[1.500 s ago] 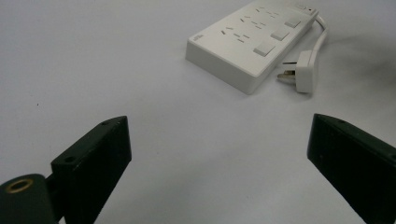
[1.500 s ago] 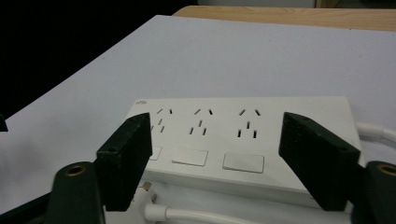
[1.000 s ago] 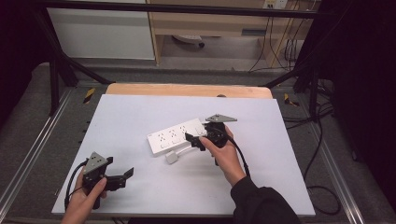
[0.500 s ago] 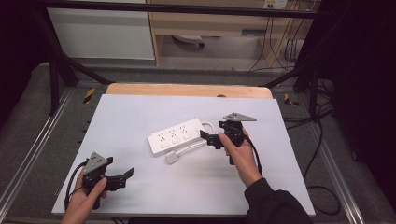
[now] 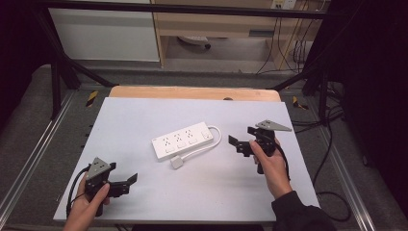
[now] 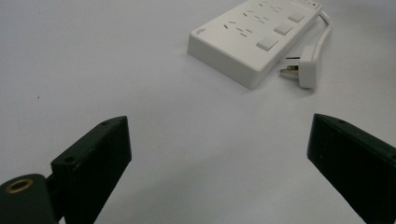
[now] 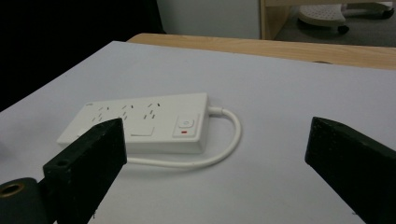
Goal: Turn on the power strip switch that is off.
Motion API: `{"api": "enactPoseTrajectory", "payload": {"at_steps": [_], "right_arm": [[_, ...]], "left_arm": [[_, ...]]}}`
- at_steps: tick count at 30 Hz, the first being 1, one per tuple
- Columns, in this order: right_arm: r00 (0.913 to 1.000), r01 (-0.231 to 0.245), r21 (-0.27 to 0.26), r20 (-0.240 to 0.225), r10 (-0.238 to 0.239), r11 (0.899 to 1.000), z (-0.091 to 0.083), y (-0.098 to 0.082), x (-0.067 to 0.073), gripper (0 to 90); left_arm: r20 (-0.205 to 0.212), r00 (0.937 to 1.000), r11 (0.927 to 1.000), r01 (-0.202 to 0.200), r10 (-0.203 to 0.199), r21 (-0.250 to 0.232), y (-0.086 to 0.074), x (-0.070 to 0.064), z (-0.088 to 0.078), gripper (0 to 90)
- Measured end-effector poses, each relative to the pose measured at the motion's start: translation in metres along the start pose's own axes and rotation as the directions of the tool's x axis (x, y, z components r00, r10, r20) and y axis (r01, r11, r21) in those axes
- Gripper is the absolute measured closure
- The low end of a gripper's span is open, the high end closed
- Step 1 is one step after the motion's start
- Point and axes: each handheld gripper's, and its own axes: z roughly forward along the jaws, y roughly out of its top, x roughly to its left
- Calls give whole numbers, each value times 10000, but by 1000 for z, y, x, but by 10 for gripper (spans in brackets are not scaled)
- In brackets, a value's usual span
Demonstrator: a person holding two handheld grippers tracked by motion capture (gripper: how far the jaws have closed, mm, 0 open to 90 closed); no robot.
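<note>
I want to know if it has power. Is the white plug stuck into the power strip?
No, the plug lies loose on the table beside the power strip, its prongs bare.

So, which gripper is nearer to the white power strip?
Right. The right gripper hovers just beside the power strip, jaws open; the left gripper sits at the table's near-left corner.

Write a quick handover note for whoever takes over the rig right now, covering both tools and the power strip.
Left tool: open, empty, held near the table's near left corner.
Right tool: open, empty, held just right of the power strip, clear of it.
Power strip lies flat mid-table, sockets up, nothing plugged in. Its cord loops round the switch end and its plug lies on the table just in front of the strip.
Done: nothing that can be read from the layout.
Left: likely to grip the strip or plug; neither tool touches them yet.
</note>
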Motion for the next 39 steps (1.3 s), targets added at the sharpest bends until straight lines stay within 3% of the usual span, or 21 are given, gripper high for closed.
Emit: {"api": "enactPoseTrajectory", "payload": {"at_steps": [9, 16, 20, 25, 31, 39], "right_arm": [[9987, -46, 65, 517, 42, 10000, -29, -24, -28, 67], [9943, -449, -233, 957, 469, 9987, -52, -43, -48, 66], [9914, -401, -339, 1236, 440, 9986, -63, -53, -55, 68], [9884, -149, -261, 1507, 186, 9995, -74, -67, -59, 72], [9894, -140, 135, 1444, 119, 9998, -79, -86, -57, 64], [9885, 524, 1447, 1330, -719, 9881, -63, -97, -44, 46]], "left_arm": [[-34, 9999, 9999, 94, -94, -117, -1, 2, -3, 64], [-105, 9998, 9998, 154, -155, -83, -2, 3, -3, 64], [-130, 9998, 9999, 148, -149, -76, -2, 3, -3, 64], [-142, 9997, 9998, 176, -177, -51, -2, 3, -3, 64], [-162, 9997, 9998, 182, -183, -47, -2, 3, -3, 64], [-175, 9997, 9999, 145, -145, 1, -2, 2, -2, 64]]}}
